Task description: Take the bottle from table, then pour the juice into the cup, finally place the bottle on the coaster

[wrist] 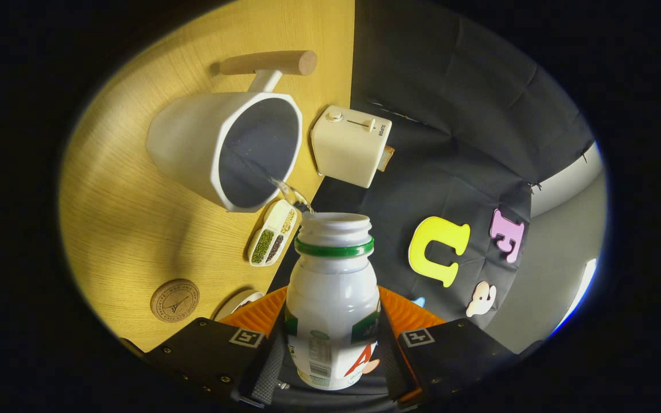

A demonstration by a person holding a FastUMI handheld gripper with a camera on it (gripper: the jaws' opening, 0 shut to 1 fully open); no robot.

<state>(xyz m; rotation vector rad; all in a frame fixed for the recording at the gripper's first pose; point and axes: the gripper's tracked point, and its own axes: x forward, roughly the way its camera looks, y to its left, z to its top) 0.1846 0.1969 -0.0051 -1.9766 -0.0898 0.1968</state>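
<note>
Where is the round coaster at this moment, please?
In the gripper view, the coaster lies bare on the wooden table, beside the gripper shut on the bottle, apart from the cup.

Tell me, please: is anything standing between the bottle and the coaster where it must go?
Nothing visible blocks the way. The fingers hold the bottle, pouring into the cup. The coaster lies on bare table; the compartment tray sits aside.

The toaster (pixel 350 144) bears a small brand word, too small to read.
</note>
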